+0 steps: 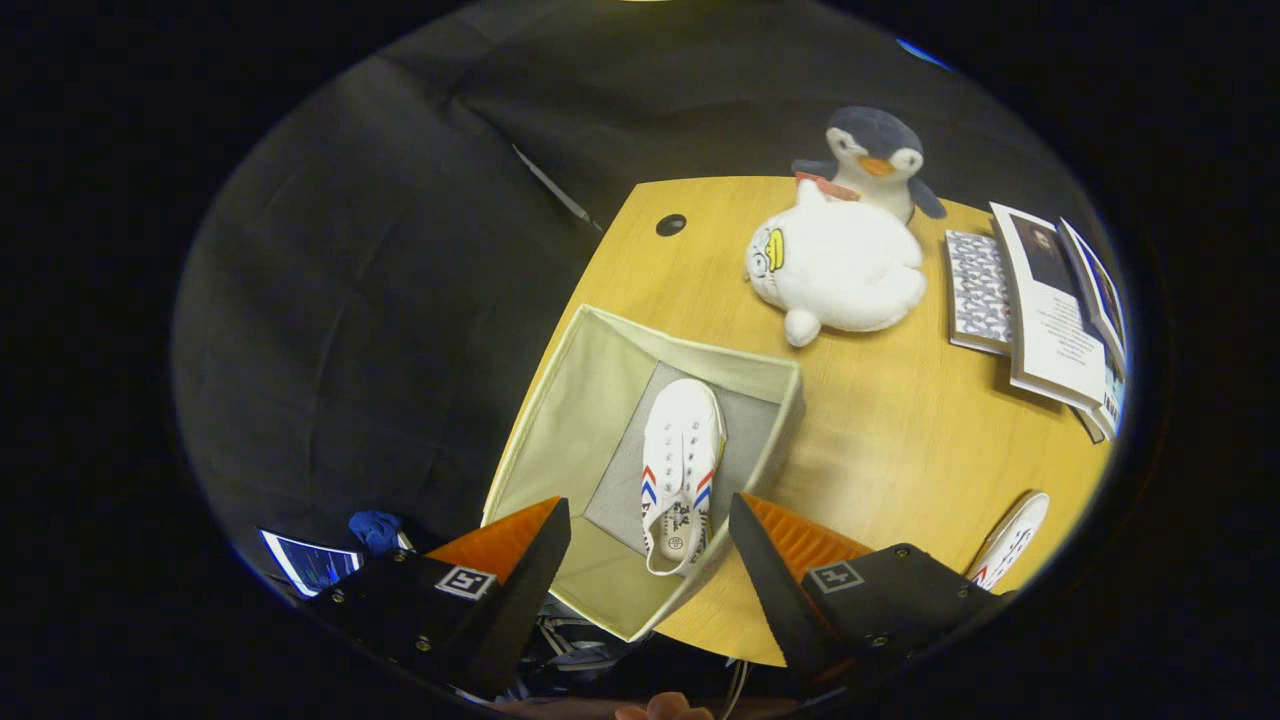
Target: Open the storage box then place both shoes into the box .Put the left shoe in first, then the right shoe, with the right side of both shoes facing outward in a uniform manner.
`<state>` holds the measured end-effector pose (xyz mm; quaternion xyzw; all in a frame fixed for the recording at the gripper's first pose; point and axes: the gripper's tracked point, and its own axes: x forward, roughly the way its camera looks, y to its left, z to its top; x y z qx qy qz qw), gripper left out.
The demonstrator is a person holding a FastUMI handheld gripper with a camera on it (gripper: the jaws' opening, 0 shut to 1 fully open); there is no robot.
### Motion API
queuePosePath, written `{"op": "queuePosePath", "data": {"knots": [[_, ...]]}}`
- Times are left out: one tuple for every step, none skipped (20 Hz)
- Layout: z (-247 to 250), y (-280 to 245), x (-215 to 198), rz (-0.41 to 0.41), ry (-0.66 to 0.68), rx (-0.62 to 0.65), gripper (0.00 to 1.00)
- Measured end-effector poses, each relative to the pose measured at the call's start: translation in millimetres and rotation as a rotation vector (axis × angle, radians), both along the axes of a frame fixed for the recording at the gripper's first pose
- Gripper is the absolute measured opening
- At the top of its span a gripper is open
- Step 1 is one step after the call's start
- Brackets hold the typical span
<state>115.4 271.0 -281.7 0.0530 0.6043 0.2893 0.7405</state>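
Gripper view: jaws [650,530] spread wide and empty above the open storage box [560,420].
One white shoe [682,470] lies on the box floor, between the fingers; the second shoe [1012,540] rests on the table [900,440] to the right, partly hidden behind the right finger. Farther off lie two plush toys [840,265] and booklets [1040,300].

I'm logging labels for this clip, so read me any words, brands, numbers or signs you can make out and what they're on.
None can be read.
Shoe in the box: heel print too small.
Booklets: text blurred.
Red tag by the white plush: unreadable.
Square markers on the open fingers: patterns, no words.
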Motion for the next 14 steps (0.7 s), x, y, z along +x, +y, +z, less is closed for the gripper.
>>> {"op": "queuePosePath", "data": {"knots": [[1, -12, 3, -0.021, 0.0, 0.002, 0.97], [-2, -25, 7, -0.041, -0.001, 0.0, 0.97], [-4, -40, 10, -0.062, -0.002, -0.006, 0.97], [-4, -52, 11, -0.079, -0.001, -0.01, 0.98], [-6, -68, 11, -0.1, 0.004, -0.017, 0.98], [-6, -82, 9, -0.124, 0.011, -0.012, 0.97], [-8, -94, 9, -0.147, 0.016, -0.013, 0.97], [-10, -111, 9, -0.17, 0.018, -0.022, 0.97], [-12, -123, 9, -0.188, 0.017, -0.03, 0.97], [-13, -136, 8, -0.211, 0.018, -0.036, 0.98], [-15, -148, 8, -0.231, 0.021, -0.037, 0.98], [-12, -159, 4, -0.249, 0.024, -0.041, 0.98], [-14, -171, 2, -0.265, 0.026, -0.046, 0.98], [-15, -182, 0, -0.278, 0.024, -0.052, 0.98]]}}
